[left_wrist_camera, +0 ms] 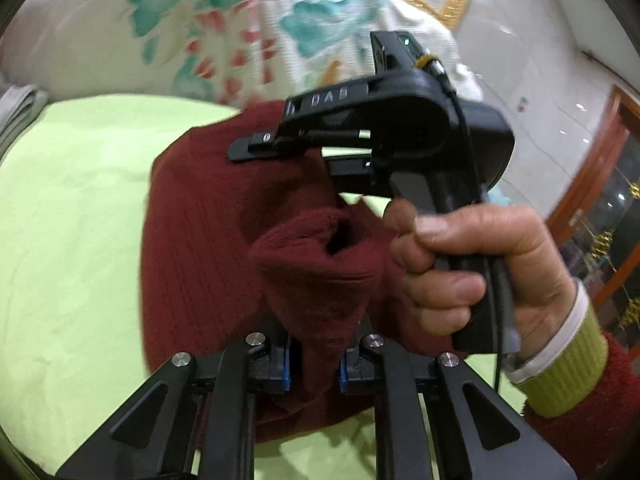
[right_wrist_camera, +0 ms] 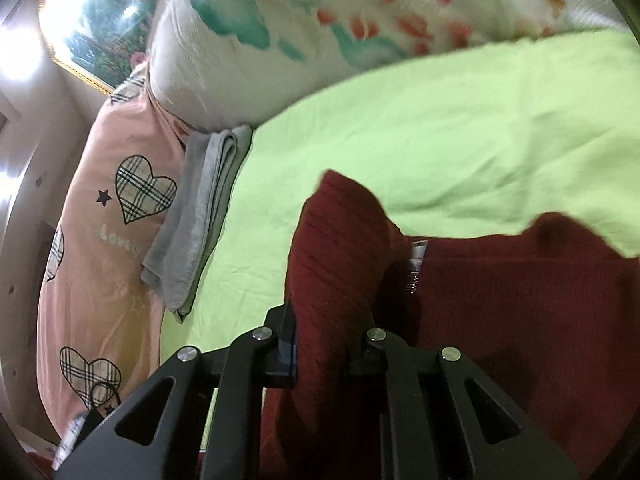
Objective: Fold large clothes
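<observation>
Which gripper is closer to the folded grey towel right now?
Right, as far as these views show. The right gripper, shut on the maroon sweater, has the grey towel just ahead to its left. The left gripper sees it only at the far edge.

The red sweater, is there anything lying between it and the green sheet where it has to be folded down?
Nothing visible. The red sweater is pinched by both the left hand-held gripper and the right hand-held gripper, and the green sheet ahead is bare; the folded grey towel lies off at its edge.

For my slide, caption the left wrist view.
Left gripper and right gripper both pinch a maroon knit sweater over a lime-green sheet.
</observation>
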`<action>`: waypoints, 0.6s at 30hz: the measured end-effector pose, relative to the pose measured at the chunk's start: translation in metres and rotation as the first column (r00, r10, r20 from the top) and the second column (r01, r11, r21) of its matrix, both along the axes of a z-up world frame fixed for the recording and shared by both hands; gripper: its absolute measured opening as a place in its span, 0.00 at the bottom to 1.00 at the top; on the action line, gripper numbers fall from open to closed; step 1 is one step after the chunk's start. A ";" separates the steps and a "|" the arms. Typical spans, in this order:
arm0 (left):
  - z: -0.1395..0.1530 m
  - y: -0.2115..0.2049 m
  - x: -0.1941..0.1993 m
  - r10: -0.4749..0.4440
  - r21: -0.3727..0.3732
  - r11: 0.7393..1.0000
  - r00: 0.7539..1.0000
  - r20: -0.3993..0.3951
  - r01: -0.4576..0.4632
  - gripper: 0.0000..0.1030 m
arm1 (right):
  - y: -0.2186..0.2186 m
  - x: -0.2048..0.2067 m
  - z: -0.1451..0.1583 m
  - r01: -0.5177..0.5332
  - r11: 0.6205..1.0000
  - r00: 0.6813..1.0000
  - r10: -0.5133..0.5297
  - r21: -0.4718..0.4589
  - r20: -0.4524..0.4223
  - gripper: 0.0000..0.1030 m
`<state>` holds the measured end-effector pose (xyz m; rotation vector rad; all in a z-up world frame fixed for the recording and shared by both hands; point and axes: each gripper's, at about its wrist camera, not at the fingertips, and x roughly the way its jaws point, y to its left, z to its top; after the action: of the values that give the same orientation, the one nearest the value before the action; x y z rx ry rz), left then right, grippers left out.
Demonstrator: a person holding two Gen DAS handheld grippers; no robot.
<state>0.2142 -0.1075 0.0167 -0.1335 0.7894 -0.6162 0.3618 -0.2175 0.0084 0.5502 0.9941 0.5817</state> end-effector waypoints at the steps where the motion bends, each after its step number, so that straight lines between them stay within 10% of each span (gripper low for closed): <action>1: 0.003 -0.007 -0.001 -0.014 -0.002 1.000 1.000 0.004 0.014 0.14 | -0.009 -0.005 0.001 0.010 1.000 1.000 -0.010 0.000 0.007 0.14; 10: -0.024 -0.108 -0.005 -0.182 0.011 0.983 0.982 -0.058 0.183 0.14 | -0.132 -0.052 -0.036 0.217 0.976 0.973 -0.219 -0.024 -0.068 0.14; 18: -0.026 -0.132 0.010 -0.195 0.022 0.980 0.978 -0.077 0.197 0.14 | -0.145 -0.059 -0.050 0.223 0.975 0.974 -0.224 -0.005 -0.035 0.14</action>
<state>0.2245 -0.2393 -0.0095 -0.0517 0.8899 -0.7895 0.3031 -0.3626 -0.0413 0.6633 0.9503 0.3717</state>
